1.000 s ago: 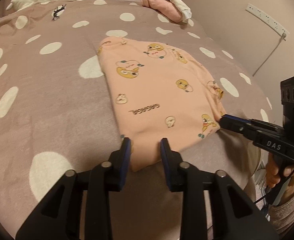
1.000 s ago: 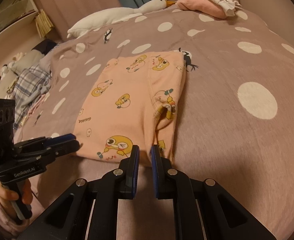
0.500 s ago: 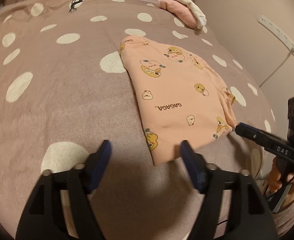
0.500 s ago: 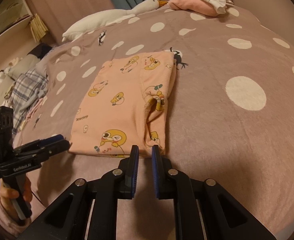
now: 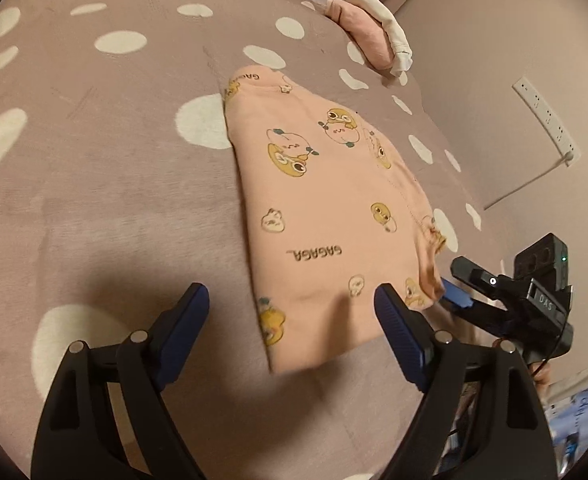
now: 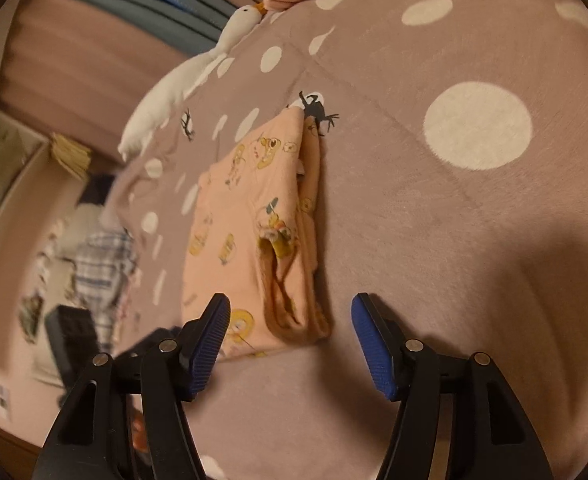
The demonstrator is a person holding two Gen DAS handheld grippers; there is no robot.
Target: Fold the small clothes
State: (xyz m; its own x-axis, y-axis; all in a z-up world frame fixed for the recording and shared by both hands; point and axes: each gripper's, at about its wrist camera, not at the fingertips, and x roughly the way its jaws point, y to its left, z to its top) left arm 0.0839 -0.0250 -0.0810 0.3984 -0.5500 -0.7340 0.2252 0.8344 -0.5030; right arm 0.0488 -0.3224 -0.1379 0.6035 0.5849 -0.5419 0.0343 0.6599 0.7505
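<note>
- Step in hand: the peach printed garment (image 5: 334, 216) lies flat on the dotted bedspread (image 5: 105, 200), folded into a narrow oblong with doubled layers along its right edge (image 6: 310, 240); judged from this, one fold is complete and neither gripper has a hold on the cloth
- Left gripper (image 5: 291, 308): jaws spread wide, empty, poised above the near hem; the near left corner of the garment shows between the fingers, with no contact evident
- Right gripper (image 6: 289, 328): jaws spread wide, empty, straddling the near right corner where the layered edge ends; contact with the cloth cannot be confirmed
- Next move, as a judgement: lower each gripper onto its near corner, close on all layers together, then carry the near hem toward the far end to halve the length
- Caution: the stacked right edge may separate if only the top layer is pinched
- Other items: folded clothes (image 5: 374, 36) are piled at the far edge of the bed, well apart
</note>
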